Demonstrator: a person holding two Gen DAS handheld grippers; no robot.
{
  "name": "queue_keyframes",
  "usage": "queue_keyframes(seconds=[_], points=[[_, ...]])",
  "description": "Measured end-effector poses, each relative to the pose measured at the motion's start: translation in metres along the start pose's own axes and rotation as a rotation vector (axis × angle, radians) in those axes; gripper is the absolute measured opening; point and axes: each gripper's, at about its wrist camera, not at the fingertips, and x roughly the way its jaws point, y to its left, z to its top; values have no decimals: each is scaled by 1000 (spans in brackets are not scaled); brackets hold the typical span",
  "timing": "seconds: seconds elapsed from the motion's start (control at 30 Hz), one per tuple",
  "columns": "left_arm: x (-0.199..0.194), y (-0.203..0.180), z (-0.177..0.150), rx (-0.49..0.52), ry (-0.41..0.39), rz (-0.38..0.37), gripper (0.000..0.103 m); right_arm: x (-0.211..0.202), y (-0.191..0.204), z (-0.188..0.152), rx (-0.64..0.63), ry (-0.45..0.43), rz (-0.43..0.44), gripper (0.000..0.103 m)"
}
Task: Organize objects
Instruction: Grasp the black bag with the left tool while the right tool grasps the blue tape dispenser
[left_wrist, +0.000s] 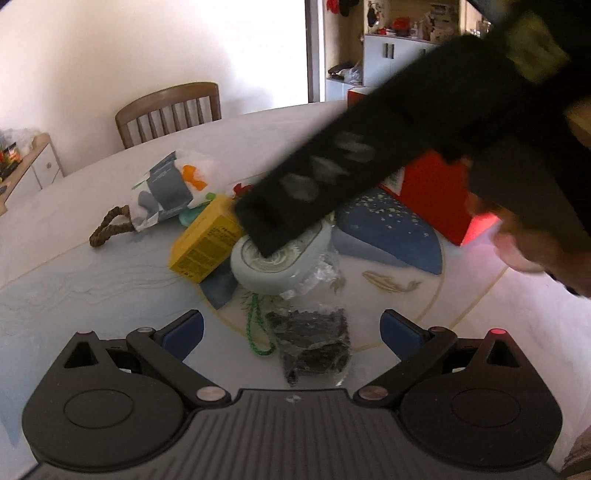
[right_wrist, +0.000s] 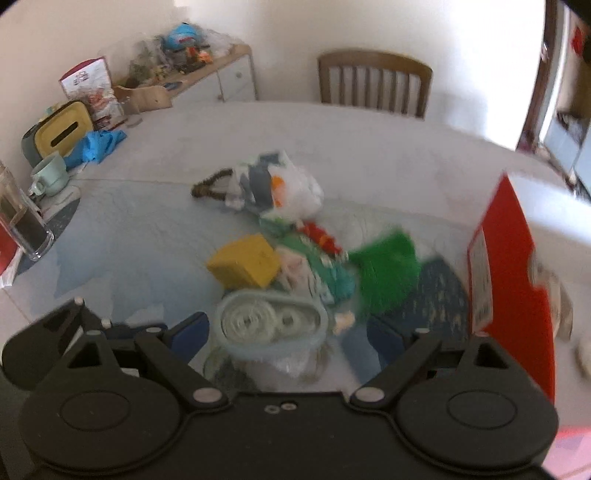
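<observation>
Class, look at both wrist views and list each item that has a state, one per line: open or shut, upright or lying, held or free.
Left gripper: open, holding nothing.
Right gripper: open, holding nothing.
Yellow cardboard box: closed, tilted against the pile.
Pale blue oval container: lying on the table, free.
Red open-topped box: upright.
Clear bag of dark bits: lying flat.
Clear drinking glass: upright, part-filled.

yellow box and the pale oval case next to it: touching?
Touching. Left wrist view: the yellow box has its right edge butted against the pale oval case, no table showing between; the right wrist view is too blurred to confirm.
</observation>
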Motion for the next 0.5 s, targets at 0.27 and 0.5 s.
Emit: queue_keyframes(seconds=[0.27, 0.5], points=[[4, -4, -3, 13, 24, -9, 92, 20, 9, 8, -53, 37, 16, 94], [6, -4, -5, 22, 32, -13, 79, 31, 16, 7, -127, 63, 23, 96]])
